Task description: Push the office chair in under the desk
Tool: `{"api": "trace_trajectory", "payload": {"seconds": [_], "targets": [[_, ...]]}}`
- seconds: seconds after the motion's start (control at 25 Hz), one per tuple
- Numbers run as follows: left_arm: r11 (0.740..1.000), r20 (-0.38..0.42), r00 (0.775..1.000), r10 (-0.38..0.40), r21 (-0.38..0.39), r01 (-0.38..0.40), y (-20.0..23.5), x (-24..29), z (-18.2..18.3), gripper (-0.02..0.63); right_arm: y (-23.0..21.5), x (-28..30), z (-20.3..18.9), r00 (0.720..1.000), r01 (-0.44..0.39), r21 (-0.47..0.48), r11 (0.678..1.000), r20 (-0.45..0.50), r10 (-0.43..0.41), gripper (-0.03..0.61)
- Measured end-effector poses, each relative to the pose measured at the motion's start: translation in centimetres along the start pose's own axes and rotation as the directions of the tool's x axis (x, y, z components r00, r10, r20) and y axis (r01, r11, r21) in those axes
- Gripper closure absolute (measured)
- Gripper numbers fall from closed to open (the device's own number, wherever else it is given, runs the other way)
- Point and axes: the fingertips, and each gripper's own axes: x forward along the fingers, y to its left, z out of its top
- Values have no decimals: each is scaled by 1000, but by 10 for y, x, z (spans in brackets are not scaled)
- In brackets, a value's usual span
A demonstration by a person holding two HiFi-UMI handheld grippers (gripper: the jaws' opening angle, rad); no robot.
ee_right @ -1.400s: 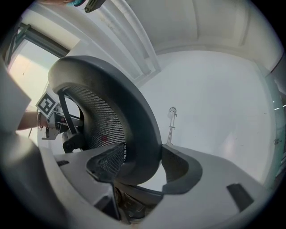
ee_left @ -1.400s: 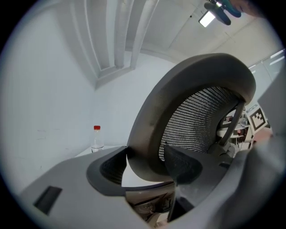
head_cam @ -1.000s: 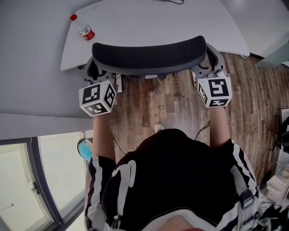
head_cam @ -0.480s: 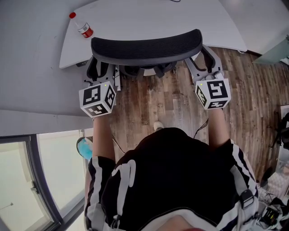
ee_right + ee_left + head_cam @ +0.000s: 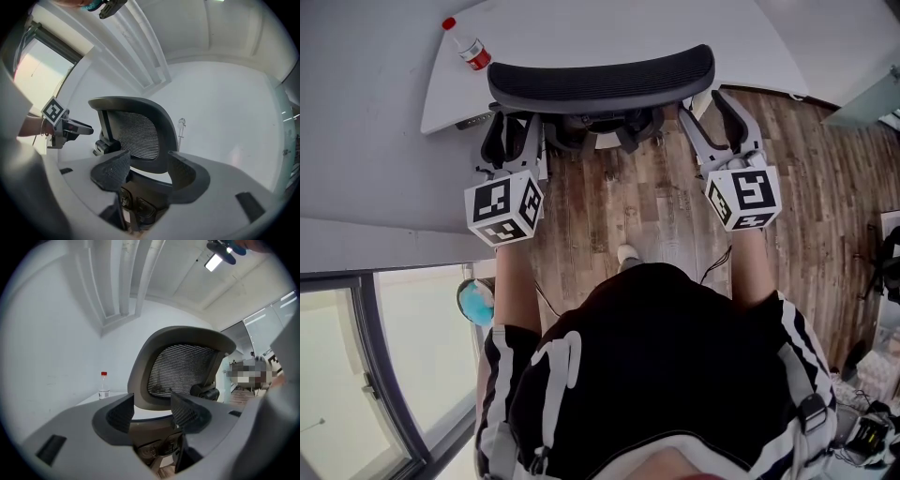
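Now the chair [image 5: 600, 80] is at the tabletop [image 5: 609, 33].
Left tongs [image 5: 514, 133] and right tongs [image 5: 713, 118] are spread behind it.

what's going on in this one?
A person holds a gripper in each hand. The left gripper and the right gripper sit level behind the back of a black office chair, one at each side. Both sets of fingers are apart, astride the edge of the chair's back. The chair's back is at the edge of the white desk, where a water bottle stands.
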Motion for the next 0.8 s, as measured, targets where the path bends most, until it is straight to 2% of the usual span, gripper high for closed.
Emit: {"api": "trace_trajectory", "payload": {"seconds": [0.8], "targets": [[1000,3,1000,-17,-5,17,-17,-54,-9,373,32,-50,1,1000,2,26,1000,1,-2,324]]}}
